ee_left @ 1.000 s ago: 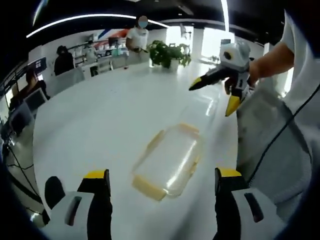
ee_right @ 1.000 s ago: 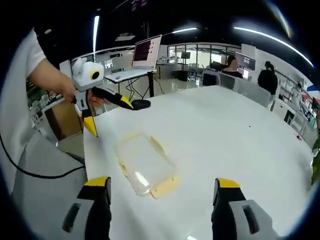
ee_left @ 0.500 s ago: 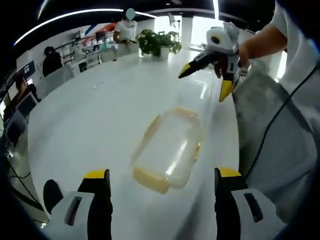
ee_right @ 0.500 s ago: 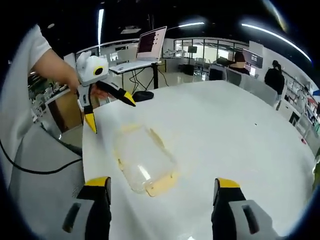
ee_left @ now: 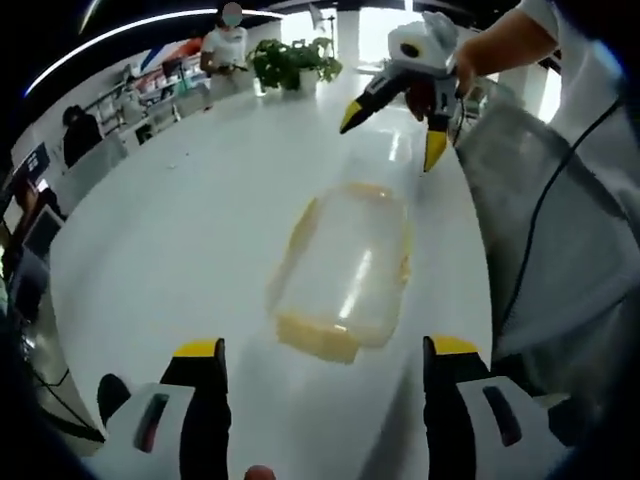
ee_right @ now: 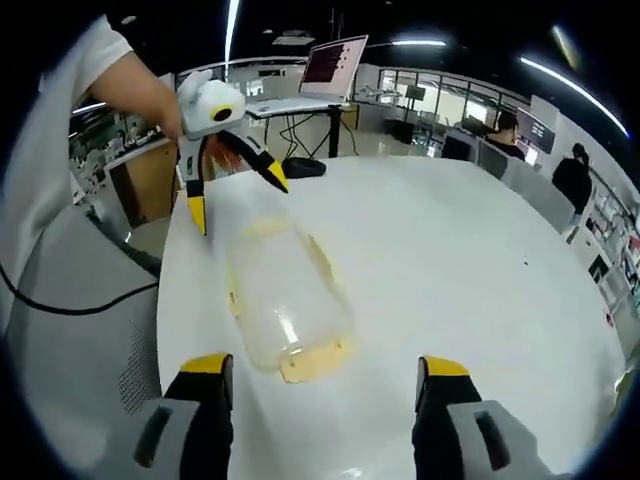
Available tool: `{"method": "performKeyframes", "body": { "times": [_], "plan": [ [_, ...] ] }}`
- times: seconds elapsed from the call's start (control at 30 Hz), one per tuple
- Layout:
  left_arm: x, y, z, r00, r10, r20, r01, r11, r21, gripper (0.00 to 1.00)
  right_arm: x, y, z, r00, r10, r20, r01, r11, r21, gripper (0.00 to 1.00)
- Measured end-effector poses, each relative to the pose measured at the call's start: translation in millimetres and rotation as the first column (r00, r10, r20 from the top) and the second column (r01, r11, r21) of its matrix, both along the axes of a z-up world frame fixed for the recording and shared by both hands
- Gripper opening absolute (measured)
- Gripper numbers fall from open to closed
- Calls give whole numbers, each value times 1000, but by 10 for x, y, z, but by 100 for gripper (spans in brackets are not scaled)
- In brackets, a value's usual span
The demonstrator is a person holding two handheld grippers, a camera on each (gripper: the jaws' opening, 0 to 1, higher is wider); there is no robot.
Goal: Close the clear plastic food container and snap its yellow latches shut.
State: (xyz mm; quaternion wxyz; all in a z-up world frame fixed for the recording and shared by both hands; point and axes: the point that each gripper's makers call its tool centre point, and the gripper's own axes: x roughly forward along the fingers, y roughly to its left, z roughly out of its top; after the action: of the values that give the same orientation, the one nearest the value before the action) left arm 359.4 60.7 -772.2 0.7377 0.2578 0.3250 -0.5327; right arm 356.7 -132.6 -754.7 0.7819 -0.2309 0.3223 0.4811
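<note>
Both tongs gape wide and hold nothing, one at each end of the container.

On the white table (ee_left: 180,230) the clear plastic food container (ee_left: 345,265) lies between the left tongs (ee_left: 325,385) and the right tongs (ee_right: 322,395), touched by neither. The lid seems to sit already on it, but the yellow latches (ee_right: 312,362) look not snapped yet, so this pressing is probably left to do. The left gripper view shows people and a green plant (ee_left: 290,62) behind; the right gripper view shows a laptop (ee_right: 330,75) on a desk.
</note>
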Motion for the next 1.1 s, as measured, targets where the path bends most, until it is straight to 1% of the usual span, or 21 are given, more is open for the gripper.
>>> {"method": "performKeyframes", "body": {
  "times": [0.07,0.1,0.17,0.23,0.33,0.4,0.53,0.63,0.67,0.73,0.8,0.93,1.0,1.03,1.1],
  "plan": [
    [-2,4,-17,1000,-21,1,21,1000,11,77,-11,11,-37,1000,12,-20,-12,1000,-10,71],
    [-2,1,-20,1000,-24,-1,24,1000,11,77,-5,16,-42,1000,15,-21,-16,1000,-9,71],
    [-6,-10,-21,998,-56,4,56,998,16,75,-18,34,-61,999,44,-25,-45,999,-19,69],
    [-10,-18,-33,998,-68,-5,68,997,21,72,-4,45,-75,998,64,-23,-65,997,-29,67],
    [-16,-20,-73,995,-97,-12,97,994,41,73,3,61,-97,996,88,-29,-89,995,-38,67],
    [-25,-29,-91,993,-114,-16,115,992,50,73,-17,69,-131,993,104,-47,-106,993,-48,66],
    [-63,-67,-137,988,-152,-33,154,986,64,73,-40,82,-188,988,150,-42,-152,986,-74,63],
    [-84,-85,-160,984,-176,-40,179,981,73,73,-31,95,-198,987,156,-44,-159,985,-74,63],
    [-94,-99,-158,981,-187,-44,190,980,66,73,-31,98,-201,986,158,-45,-161,984,-74,61],
    [-99,-103,-177,979,-195,-52,198,978,69,71,-35,102,-207,984,175,-42,-178,981,-78,59],
    [-93,-94,-207,976,-211,-47,214,973,88,71,-38,107,-228,982,182,-45,-185,979,-86,60],
    [-72,-107,-220,974,-223,-44,226,970,91,71,-53,105,-276,977,209,-51,-213,972,-104,59],
    [-53,-108,-238,971,-232,-48,236,966,101,70,-50,102,-305,975,214,-59,-219,970,-107,57],
    [-46,-106,-245,969,-244,-47,248,963,109,69,-50,106,-312,972,230,-55,-235,965,-113,56],
    [-30,-103,-256,966,-254,-47,258,959,118,65,-46,114,-337,969,240,-60,-245,961,-124,55]
  ]
}}
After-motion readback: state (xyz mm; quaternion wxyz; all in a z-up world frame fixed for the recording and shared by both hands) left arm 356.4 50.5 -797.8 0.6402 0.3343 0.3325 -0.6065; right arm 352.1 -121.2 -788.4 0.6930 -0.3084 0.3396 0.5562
